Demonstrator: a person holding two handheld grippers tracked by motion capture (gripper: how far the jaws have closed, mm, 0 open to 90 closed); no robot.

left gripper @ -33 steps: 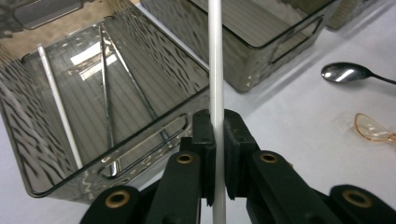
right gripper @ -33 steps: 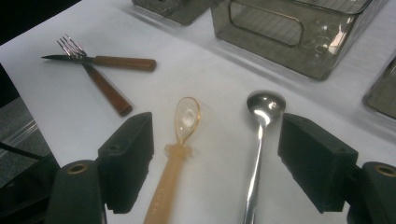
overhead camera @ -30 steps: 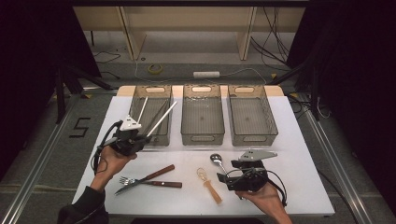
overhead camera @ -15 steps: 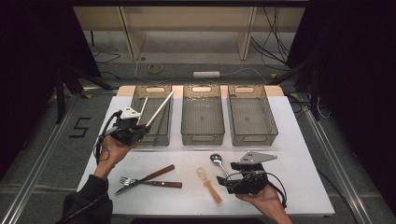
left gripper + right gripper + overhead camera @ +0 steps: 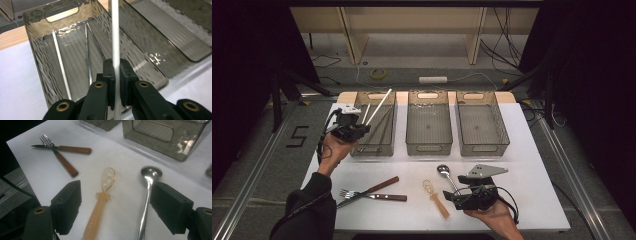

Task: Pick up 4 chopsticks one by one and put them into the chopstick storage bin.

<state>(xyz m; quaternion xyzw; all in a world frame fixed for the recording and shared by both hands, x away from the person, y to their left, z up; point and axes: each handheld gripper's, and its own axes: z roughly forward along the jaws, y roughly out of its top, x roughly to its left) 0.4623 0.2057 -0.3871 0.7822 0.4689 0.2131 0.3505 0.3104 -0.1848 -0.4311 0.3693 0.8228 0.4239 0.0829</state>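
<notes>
White chopstick [image 5: 115, 37], clamped in the left claw [image 5: 115, 75], slants up and away over the left bin [image 5: 37, 45].

A smooth, matt white plastic chopstick [image 5: 115, 32] is clamped between the matt black plastic pads of the left gripper [image 5: 115, 75], whose arms are fitted with brass-coloured rivets. The smoke-grey bin [image 5: 37, 50] is seen as glossy translucent plastic, rippled on its walls and ribbed on its floor. The table [image 5: 32, 175] is covered in a matt white sheet. A polished metal spoon [image 5: 150, 176], a translucent amber plastic spoon [image 5: 106, 182] and brown wooden-handled cutlery [image 5: 67, 157] are shown on it.
</notes>
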